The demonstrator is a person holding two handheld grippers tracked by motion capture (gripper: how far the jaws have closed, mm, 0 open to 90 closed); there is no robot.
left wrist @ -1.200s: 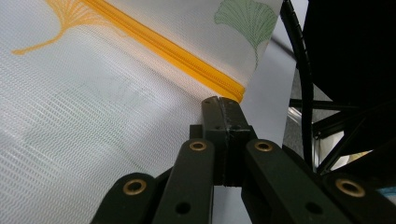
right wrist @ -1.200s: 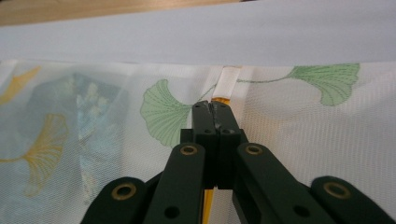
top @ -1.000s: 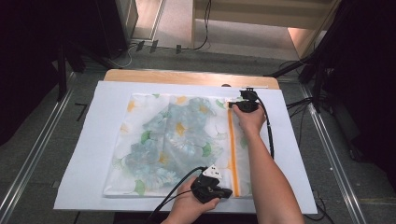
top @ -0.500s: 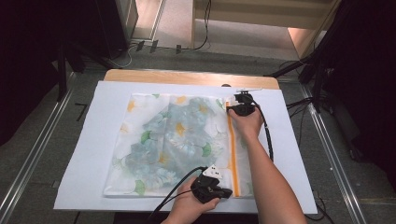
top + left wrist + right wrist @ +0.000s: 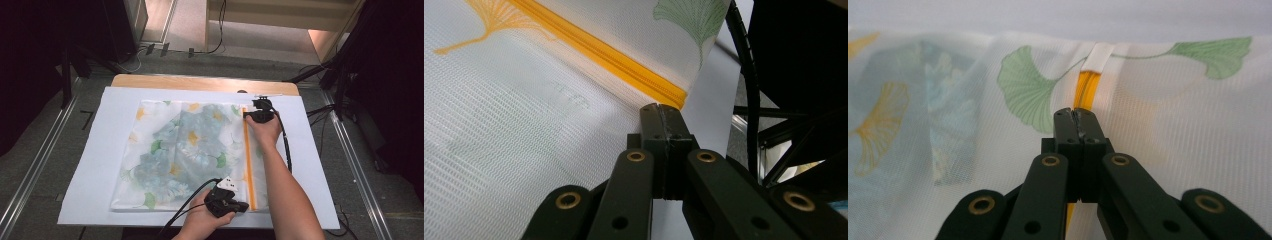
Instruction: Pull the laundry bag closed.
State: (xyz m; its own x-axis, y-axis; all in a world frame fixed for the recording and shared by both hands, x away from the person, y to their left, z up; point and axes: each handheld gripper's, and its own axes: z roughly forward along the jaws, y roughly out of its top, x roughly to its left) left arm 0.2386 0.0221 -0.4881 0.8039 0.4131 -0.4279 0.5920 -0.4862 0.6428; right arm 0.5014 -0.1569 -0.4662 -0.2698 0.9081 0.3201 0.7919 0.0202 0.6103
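Observation:
A white mesh bag (image 5: 185, 145) printed with ginkgo leaves lies flat on a white sheet (image 5: 100, 150), with folded cloth showing through it. An orange zipper (image 5: 247, 160) runs along its right side. My left gripper (image 5: 244, 206) sits at the zipper's near end. In the left gripper view its jaws are closed, the tip (image 5: 659, 107) pinching the mesh edge just beside the zipper's end (image 5: 674, 95). My right gripper (image 5: 249, 114) is at the zipper's far end, jaws closed (image 5: 1075, 111) right over the orange zipper (image 5: 1087, 87). The zipper pull is hidden.
The sheet covers a wooden tabletop (image 5: 200, 82). Metal rails (image 5: 35, 165) run along both sides on the floor. Black stands and cables (image 5: 340, 75) crowd the far right. A black cable (image 5: 285, 145) trails from the right gripper beside the forearm.
My right gripper has slipped a little toward me along the zipper's far end. The left gripper and the bag have stayed put.

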